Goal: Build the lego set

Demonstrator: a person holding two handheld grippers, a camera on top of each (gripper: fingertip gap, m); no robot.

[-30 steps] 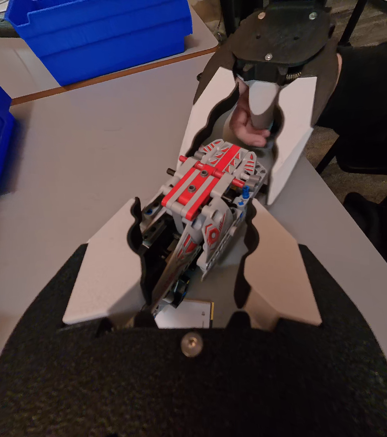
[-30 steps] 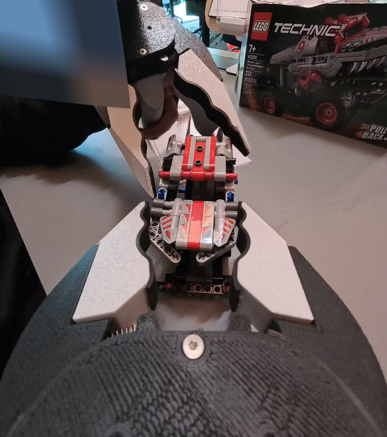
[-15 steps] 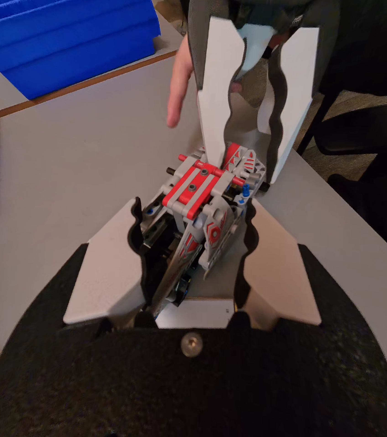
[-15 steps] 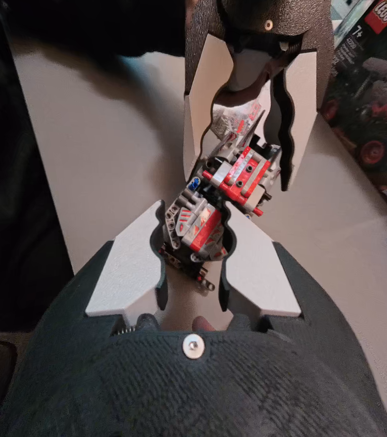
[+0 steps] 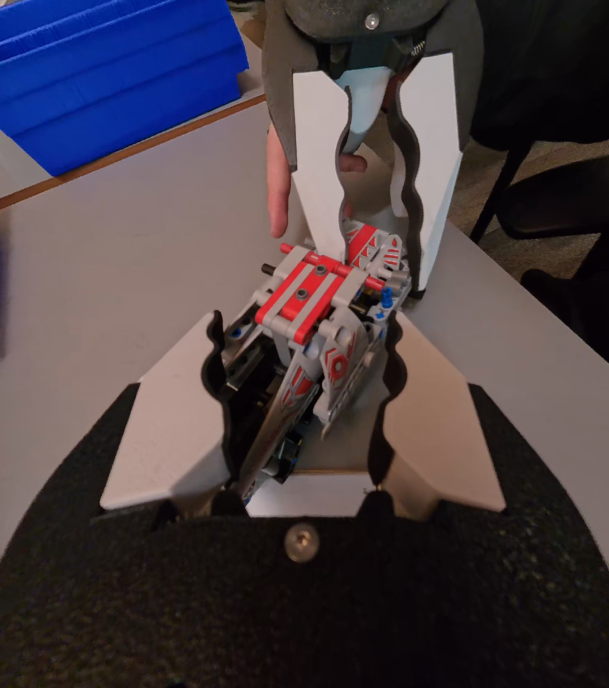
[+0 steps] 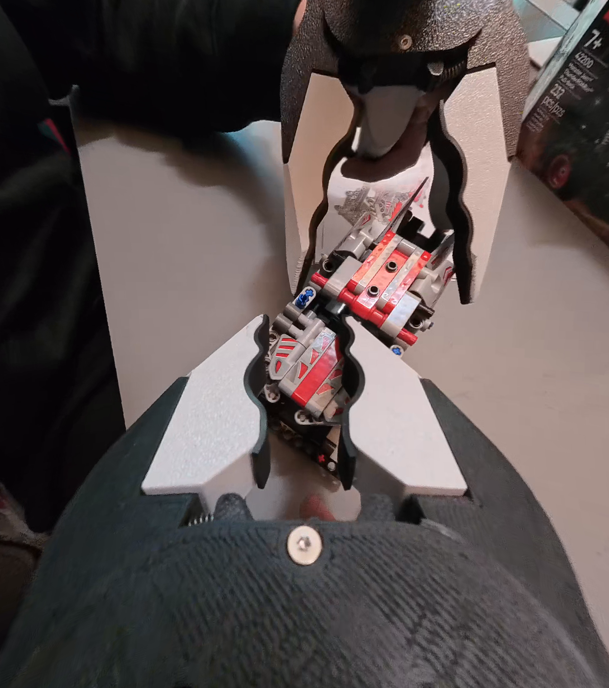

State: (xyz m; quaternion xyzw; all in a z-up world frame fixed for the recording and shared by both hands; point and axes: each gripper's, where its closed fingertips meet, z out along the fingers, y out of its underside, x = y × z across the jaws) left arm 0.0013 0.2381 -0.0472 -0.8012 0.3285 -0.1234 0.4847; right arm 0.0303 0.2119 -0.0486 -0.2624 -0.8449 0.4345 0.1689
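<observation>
The grey, red and black lego truck model point(image 5: 306, 298) is held between both grippers above the grey table point(image 5: 109, 260). My left gripper point(image 5: 305, 324) is shut on its rear body, the side panels between the black wavy pads. My right gripper point(image 6: 305, 324) is shut on the red-striped front hood point(image 6: 310, 376). In the right wrist view the model point(image 6: 373, 279) lies diagonally and the left gripper point(image 6: 381, 294) straddles its far end. In the left wrist view the right gripper point(image 5: 377, 275) comes in from the far side, over the hood. The model's underside is hidden.
Blue bins point(image 5: 109, 74) stand at the back left. The lego box point(image 6: 593, 130) stands at the right. A white booklet point(image 5: 306, 495) lies under the model. A hand point(image 5: 277, 186) holds the right gripper. The table edge point(image 5: 519, 283) and a dark chair point(image 5: 574, 204) are right.
The right gripper has turned and closed tighter on the hood, so the model now lies diagonally in its view. The left gripper's hold on the rear looks unchanged.
</observation>
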